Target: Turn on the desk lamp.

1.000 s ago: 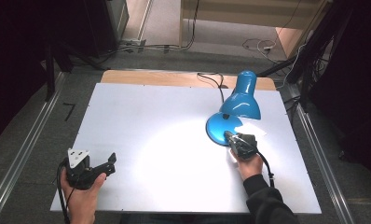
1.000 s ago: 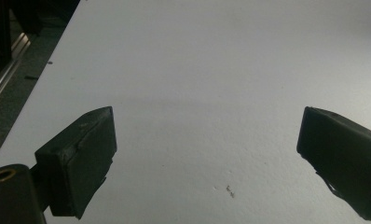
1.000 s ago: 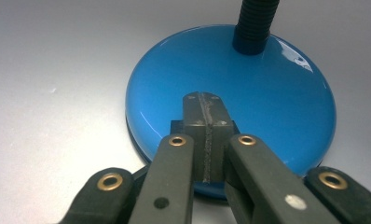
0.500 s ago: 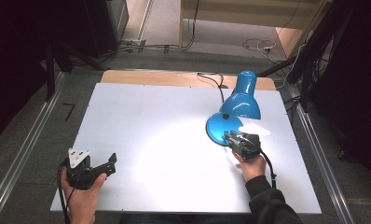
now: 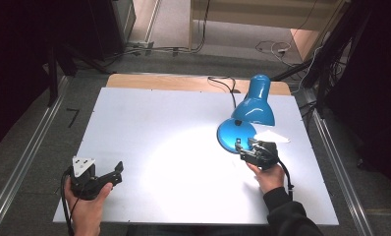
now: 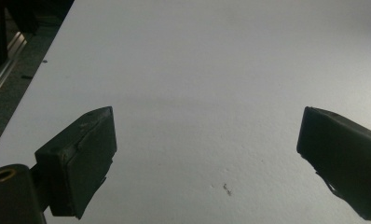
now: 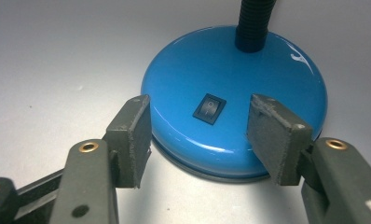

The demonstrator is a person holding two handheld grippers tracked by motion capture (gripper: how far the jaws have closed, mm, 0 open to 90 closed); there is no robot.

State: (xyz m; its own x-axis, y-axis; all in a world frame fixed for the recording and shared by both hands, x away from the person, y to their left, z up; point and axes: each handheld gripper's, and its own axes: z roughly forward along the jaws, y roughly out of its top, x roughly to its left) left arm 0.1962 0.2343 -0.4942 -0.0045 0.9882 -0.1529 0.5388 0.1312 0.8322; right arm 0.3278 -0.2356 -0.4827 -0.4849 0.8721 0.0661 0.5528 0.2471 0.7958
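Note:
A blue desk lamp stands at the right of the white table (image 5: 149,113), its round base (image 5: 233,136) under the lit shade (image 5: 255,105). My right gripper (image 5: 243,150) sits at the base's near edge. In the right gripper view the base (image 7: 249,70) carries a black rocker switch (image 7: 209,108) and a black flexible neck (image 7: 251,23). My right gripper (image 7: 197,135) is open, its jaws have just been opening, and they straddle the base's front rim without pressing on it. My left gripper (image 5: 116,173) rests at the front left, and in its own view it (image 6: 207,158) is wide open over bare table.
The lamp throws a bright pool of light (image 5: 183,147) on the table's middle. Its black cable (image 5: 225,86) runs to the wooden back edge (image 5: 183,81). Metal rails (image 5: 26,157) flank the table. More cables lie on the floor behind (image 5: 272,46).
The right gripper has eased back slightly from the lamp base, and its jaws look wider apart. The left hand and gripper have kept still.

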